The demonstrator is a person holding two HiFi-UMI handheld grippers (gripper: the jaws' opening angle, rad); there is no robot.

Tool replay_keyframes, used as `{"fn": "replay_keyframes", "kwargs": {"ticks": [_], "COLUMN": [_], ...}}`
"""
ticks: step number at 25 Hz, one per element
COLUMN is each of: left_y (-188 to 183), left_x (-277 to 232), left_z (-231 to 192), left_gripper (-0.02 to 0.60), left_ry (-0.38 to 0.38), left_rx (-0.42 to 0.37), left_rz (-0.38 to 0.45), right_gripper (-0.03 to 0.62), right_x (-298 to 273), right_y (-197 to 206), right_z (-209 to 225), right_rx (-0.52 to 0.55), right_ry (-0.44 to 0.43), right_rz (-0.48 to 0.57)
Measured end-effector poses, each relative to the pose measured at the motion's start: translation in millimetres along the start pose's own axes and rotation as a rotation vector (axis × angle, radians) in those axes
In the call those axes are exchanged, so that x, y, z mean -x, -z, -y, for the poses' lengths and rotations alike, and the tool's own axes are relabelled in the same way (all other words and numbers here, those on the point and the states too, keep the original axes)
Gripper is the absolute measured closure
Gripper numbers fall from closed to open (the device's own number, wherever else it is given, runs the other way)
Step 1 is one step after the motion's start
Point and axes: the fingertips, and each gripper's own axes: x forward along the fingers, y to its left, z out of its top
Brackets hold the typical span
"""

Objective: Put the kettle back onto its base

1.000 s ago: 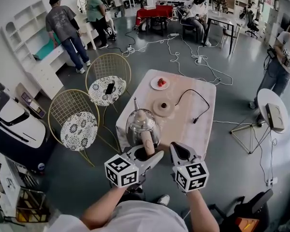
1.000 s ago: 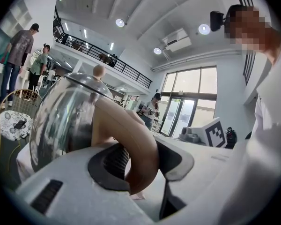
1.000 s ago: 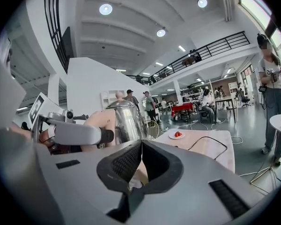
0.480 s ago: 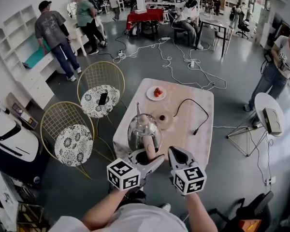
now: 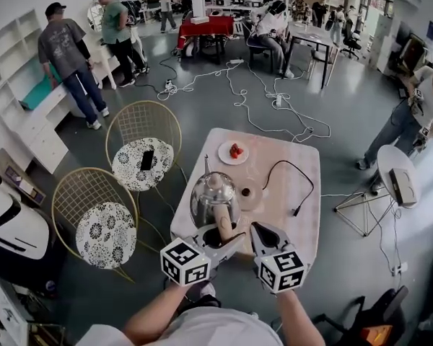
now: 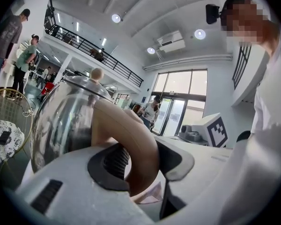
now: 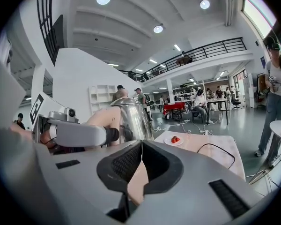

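A shiny steel kettle (image 5: 212, 195) with a tan handle (image 5: 222, 222) hangs over the near left part of the small table (image 5: 303, 206). My left gripper (image 5: 219, 236) is shut on that handle; in the left gripper view the ribbed pads (image 6: 116, 162) clamp the handle (image 6: 138, 144) below the kettle body (image 6: 63, 121). The round base (image 5: 247, 192) lies on the table just right of the kettle. My right gripper (image 5: 257, 232) hovers beside the left one, jaws shut with nothing in them (image 7: 141, 165). From it I see the kettle (image 7: 132, 118) to the left.
A plate with strawberries (image 5: 233, 152) sits at the table's far side, and the base's black cord (image 5: 294, 175) loops over the right side. Two wire chairs (image 5: 97, 218) stand left of the table, one with a phone (image 5: 146, 159). A round stand (image 5: 400, 182) is at the right.
Both grippers and the kettle have moved forward over the table; the kettle now stands right beside the base instead of short of it. The left grip on the handle is unchanged.
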Motion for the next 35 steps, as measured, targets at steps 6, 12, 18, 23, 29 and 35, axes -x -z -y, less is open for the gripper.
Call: {"fn": "replay_keyframes", "kwargs": {"ticks": [6,12,18,23,29,35], "left_y": [-11,-16,-18,-14,-10,-10], "left_x": [14,28,28,24,11,-16], "left_z": [-31,-61,-74,-78,-80,-78], "left_gripper": [0.420,0.420,0.419,0.419,0.419,0.419], "left_ry": [0.057,0.096,0.137,0.159,0.169,0.174], "left_rx": [-0.029,-0.040,-0.026,-0.023,-0.019,-0.016], "left_rz": [-0.020,-0.036,-0.042,-0.048,-0.057,-0.052], "right_gripper": [0.589,0.589,0.589,0.589,0.589,0.589], "right_x": [-35,-66,-74,-79,-87,-82], "right_y": [-13,-19,-19,-17,-22,-23], "right_z": [-10,-22,-22,-17,-11,13], "right_rx": [-0.003,-0.007,-0.011,-0.016,0.003,0.013], "right_ry": [0.050,0.085,0.130,0.148,0.143,0.145], "right_rz": [0.010,0.014,0.003,-0.001,0.005,0.001]}}
